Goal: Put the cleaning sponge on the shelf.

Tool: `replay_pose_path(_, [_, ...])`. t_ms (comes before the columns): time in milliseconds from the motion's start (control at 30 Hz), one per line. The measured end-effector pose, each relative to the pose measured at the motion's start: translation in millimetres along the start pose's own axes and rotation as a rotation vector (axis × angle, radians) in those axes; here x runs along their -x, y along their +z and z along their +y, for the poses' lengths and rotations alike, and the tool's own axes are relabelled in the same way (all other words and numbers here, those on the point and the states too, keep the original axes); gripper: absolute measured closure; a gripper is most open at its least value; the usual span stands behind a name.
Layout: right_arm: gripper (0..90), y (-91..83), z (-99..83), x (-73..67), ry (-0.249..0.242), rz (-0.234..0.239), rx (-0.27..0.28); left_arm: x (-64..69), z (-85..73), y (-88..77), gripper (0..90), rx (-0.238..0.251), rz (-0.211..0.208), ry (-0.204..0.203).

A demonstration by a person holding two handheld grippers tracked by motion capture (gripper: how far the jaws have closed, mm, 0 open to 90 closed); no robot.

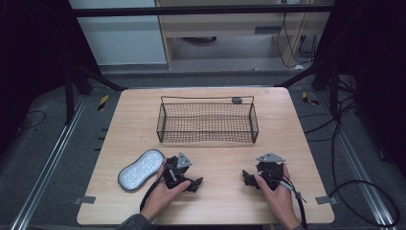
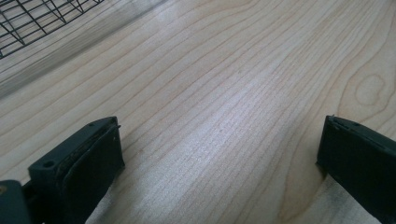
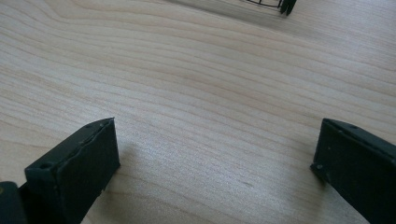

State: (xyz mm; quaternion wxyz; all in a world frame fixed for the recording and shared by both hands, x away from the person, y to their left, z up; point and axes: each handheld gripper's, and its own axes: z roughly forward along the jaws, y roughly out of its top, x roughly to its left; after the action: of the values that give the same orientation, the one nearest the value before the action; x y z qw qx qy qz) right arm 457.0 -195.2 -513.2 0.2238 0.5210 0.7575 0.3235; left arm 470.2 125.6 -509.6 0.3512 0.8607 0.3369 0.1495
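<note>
high view: both grippers – left gripper (image 1: 187, 179), right gripper (image 1: 251, 178) – rest on table (image 1: 215, 206), jaws apart, empty; wire basket (image 1: 207, 122) ahead empty, grey pad (image 1: 140, 169) beside left untouched – nothing started.

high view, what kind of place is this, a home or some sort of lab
Most likely a lab or recording rig, not a home: a bare wooden table stands inside a dark metal frame, cables trail over the floor, and tape marks sit at the table's corners.
</note>
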Motion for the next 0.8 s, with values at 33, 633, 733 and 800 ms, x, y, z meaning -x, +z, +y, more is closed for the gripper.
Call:
replay_pose_path(33, [0.3, 0.1, 0.1, 0.0, 0.0, 0.0, 0.0, -0.7, 0.0, 0.0, 0.0, 0.0, -0.006, 0.006])
replay_pose_path(633, [0.4, -0.8, -0.5, 0.7, -0.006, 0.013, 0.0, -29.6, 8.0, -55.7, 4.8, -0.04, 0.087, 0.035])
replay_pose_path(733, [0.4, -1.1, -0.7, 0.4, -0.004, 0.014, -0.001, -40.8, 7.0, -66.5, 4.8, -0.04, 0.095, 0.025])
replay_pose_path(800, [0.4, -1.2, -0.8, 0.3, -0.003, 0.014, -0.001, -45.4, 6.5, -70.0, 4.6, -0.041, 0.103, 0.021])
